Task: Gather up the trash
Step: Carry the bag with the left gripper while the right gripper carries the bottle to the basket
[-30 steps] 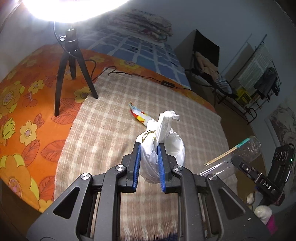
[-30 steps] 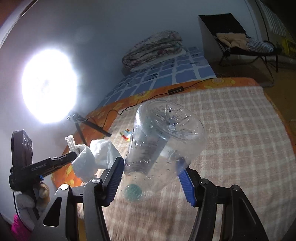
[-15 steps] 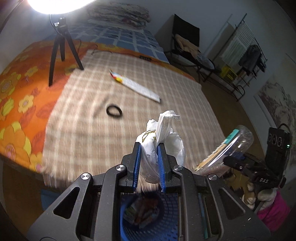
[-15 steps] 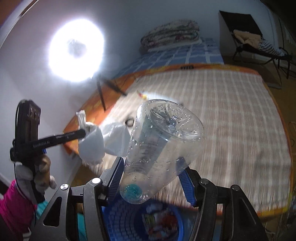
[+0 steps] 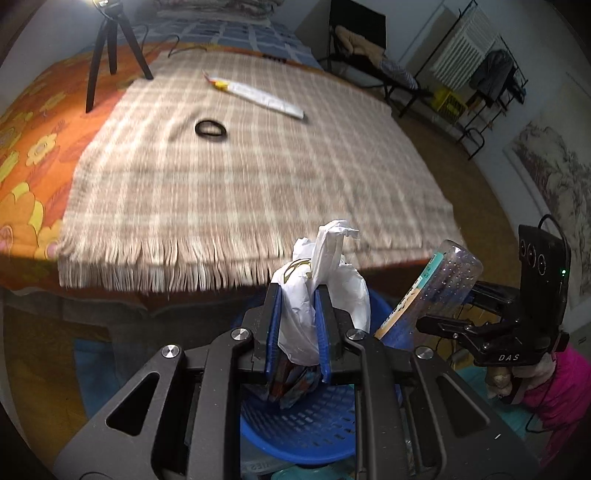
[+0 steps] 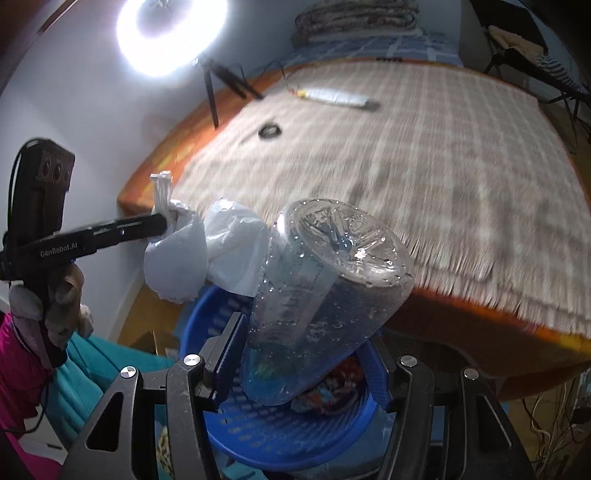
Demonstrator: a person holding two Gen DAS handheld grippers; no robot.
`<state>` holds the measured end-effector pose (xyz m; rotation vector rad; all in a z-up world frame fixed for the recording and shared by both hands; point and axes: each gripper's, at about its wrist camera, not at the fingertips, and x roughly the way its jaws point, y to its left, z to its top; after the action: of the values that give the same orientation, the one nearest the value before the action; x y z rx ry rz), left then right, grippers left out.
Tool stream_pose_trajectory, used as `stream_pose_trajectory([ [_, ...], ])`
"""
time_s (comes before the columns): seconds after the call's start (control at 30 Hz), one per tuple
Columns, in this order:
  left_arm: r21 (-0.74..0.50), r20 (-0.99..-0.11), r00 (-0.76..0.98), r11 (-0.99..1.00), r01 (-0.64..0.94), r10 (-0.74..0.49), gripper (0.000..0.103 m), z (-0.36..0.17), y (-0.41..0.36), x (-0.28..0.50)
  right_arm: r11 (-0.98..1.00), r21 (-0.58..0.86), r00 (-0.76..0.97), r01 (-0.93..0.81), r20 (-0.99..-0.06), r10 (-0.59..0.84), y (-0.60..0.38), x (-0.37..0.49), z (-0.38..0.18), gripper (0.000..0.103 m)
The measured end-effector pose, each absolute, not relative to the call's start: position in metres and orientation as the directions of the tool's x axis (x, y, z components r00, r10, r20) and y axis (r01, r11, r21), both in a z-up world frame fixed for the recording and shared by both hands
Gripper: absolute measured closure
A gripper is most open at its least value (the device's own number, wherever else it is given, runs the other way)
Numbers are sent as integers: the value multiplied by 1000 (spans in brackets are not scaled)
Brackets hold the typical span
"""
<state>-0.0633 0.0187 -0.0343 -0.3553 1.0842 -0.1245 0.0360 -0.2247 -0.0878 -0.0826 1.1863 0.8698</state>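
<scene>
My left gripper (image 5: 298, 328) is shut on a knotted white plastic bag (image 5: 325, 288) and holds it above a blue perforated basket (image 5: 314, 428). My right gripper (image 6: 306, 354) is shut on a clear plastic bottle (image 6: 325, 280), cap end down, over the same basket (image 6: 280, 435). The bag also shows in the right wrist view (image 6: 184, 251), just left of the bottle. The bottle shows at the right of the left wrist view (image 5: 436, 288). Colourful wrappers lie inside the basket.
A bed with a checked fringed blanket (image 5: 258, 166) lies behind the basket. On it are a black hair tie (image 5: 210, 130) and a long white wrapper (image 5: 266, 98). A tripod (image 5: 110, 48) with a ring light (image 6: 170, 33) stands at the far left.
Both grippers have pulled back off the bed and dropped lower, so the bag and the bottle now hang over the blue basket. Both grips are unchanged.
</scene>
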Motion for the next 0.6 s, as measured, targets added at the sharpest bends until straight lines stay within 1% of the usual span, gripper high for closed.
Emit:
stream_pose_trajectory([
  [0.27, -296, -893, 367, 954, -37, -263, 87, -72, -3, -73, 674, 364, 24, -642, -870, 493, -216, 15, -120, 42],
  [0.6, -261, -924, 294, 965, -8, -247, 87, -99, -23, -81, 674, 343, -16, -655, -898, 441, -209, 3, -147, 42],
])
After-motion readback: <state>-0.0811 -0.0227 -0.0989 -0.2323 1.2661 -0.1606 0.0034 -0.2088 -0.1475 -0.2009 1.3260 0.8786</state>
